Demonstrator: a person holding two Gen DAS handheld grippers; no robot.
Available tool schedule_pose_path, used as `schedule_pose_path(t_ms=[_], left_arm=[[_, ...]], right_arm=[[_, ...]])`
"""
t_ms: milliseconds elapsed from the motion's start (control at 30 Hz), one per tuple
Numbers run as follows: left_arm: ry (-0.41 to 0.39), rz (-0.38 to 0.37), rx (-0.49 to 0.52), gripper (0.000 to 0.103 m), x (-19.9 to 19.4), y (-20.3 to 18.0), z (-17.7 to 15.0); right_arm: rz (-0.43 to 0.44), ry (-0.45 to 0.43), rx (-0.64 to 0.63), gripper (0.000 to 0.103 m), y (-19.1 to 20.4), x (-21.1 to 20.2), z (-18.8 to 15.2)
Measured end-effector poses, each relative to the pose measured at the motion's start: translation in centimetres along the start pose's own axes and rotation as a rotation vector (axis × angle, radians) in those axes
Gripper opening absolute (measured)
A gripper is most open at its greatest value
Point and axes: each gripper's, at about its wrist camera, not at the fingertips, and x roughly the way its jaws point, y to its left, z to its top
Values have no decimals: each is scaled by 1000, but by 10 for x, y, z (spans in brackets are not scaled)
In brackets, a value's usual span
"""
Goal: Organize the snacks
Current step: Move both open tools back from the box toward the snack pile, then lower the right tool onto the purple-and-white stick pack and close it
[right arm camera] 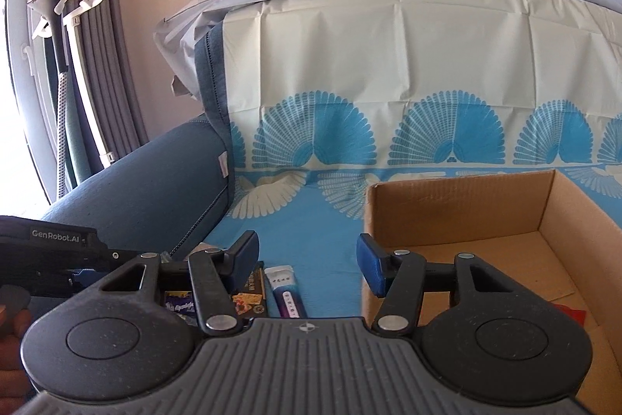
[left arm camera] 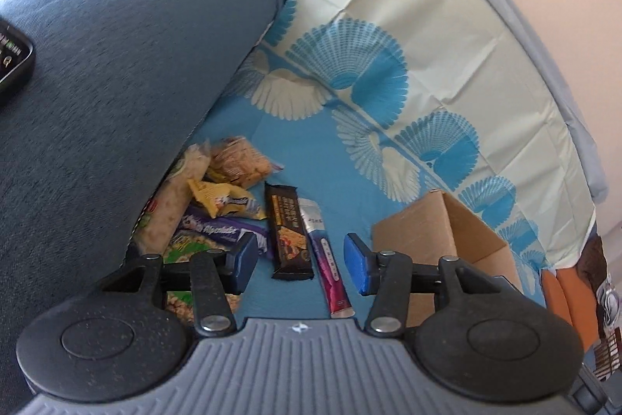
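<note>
While the left gripper (left arm camera: 301,261) hangs spread and empty, snack packets (left arm camera: 217,205) lie piled beside the cardboard box (left arm camera: 435,232). The right gripper (right arm camera: 307,259), likewise spread, shows something red (right arm camera: 569,314) inside the box.

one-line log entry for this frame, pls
left gripper: open, over snack pile | right gripper: open, empty | cardboard box: on sofa, open

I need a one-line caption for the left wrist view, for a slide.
Open left hand-held gripper above a dark snack bar and purple stick pack on the blue cloth, beside a cardboard box.
</note>
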Motion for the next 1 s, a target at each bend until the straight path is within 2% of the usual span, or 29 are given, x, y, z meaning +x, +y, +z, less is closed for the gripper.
schedule_pose_path(t_ms=[100, 300, 433, 567, 700, 833, 1000], left_arm=[[57, 73, -28, 74, 12, 6, -1], [128, 175, -11, 84, 34, 6, -7], [159, 263, 30, 86, 46, -3, -12], [172, 309, -17, 88, 53, 2, -15], [166, 370, -50, 89, 60, 2, -18], [174, 422, -97, 93, 69, 5, -20], [171, 448, -135, 94, 76, 10, -19]], right_arm=[[43, 44, -3, 58, 12, 13, -5], [50, 173, -69, 58, 41, 45, -19], [14, 267, -93, 58, 49, 69, -31], [-37, 335, -81, 59, 46, 91, -38], [-63, 362, -73, 61, 47, 113, -41], [-87, 368, -121, 64, 53, 134, -44], [-147, 391, -163, 65, 47, 165, -48]])
